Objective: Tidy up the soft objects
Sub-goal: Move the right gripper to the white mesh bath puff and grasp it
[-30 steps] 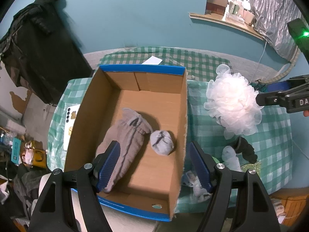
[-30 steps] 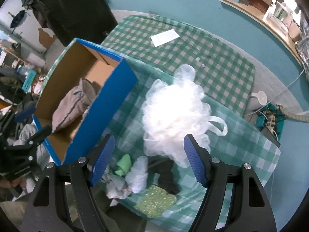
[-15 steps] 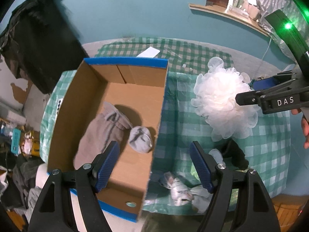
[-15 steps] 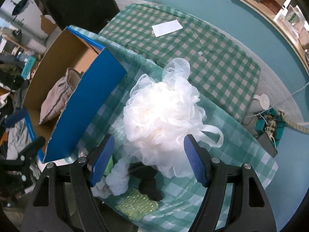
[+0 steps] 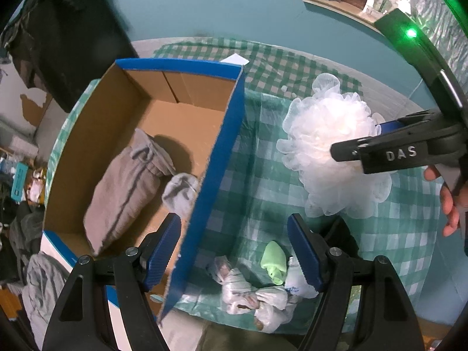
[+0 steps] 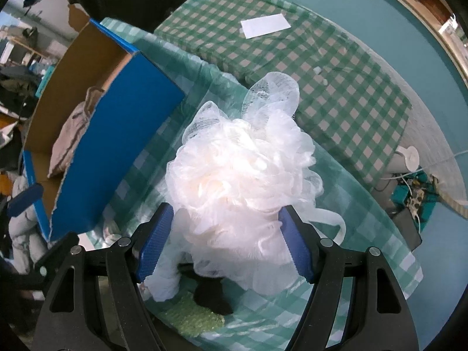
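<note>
Right gripper (image 6: 225, 241) has closed in since a second ago: spread fingers now flank the loofah (image 6: 242, 181). Left gripper (image 5: 234, 248) hovers spread, empty.

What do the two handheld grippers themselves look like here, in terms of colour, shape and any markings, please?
Both are black plastic frames with silver screws and two long fingers. The left gripper and right gripper carry blue ribbed pads on the fingers. Seen from the left wrist view, the right gripper's side bears white raised letters "DAS", with a green light on its body above.
</note>
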